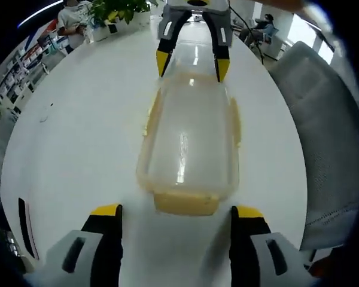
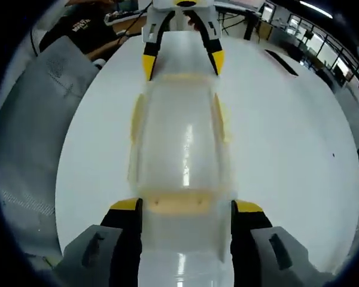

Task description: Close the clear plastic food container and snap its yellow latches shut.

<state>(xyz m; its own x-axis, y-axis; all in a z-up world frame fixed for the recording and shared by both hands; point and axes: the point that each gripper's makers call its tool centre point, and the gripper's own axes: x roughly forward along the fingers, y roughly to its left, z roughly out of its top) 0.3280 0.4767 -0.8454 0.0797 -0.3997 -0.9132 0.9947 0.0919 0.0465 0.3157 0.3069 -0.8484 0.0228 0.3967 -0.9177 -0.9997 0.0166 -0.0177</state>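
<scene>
A clear plastic food container (image 1: pixel 188 140) with yellow latches lies lengthwise on the white table (image 1: pixel 78 131). Its lid is on. My left gripper (image 1: pixel 178 212) is open, with the container's near end latch (image 1: pixel 185 202) just ahead of its fingertips. At the far end my right gripper (image 1: pixel 191 64) stands open, one jaw on either side of that end. In the right gripper view the container (image 2: pixel 179 149) runs away from my right gripper (image 2: pixel 185 207), with an end latch (image 2: pixel 176 203) between its fingers. Side latches (image 2: pixel 136 122) lie along the long walls. The left gripper (image 2: pixel 182 63) shows at the far end.
A grey chair (image 1: pixel 323 119) stands close against the table's edge, and it also shows in the right gripper view as a grey chair (image 2: pixel 36 119). Potted plants (image 1: pixel 116 9) and a seated person (image 1: pixel 69 21) are at the far side. A dark flat object (image 1: pixel 24 218) lies near my left jaw.
</scene>
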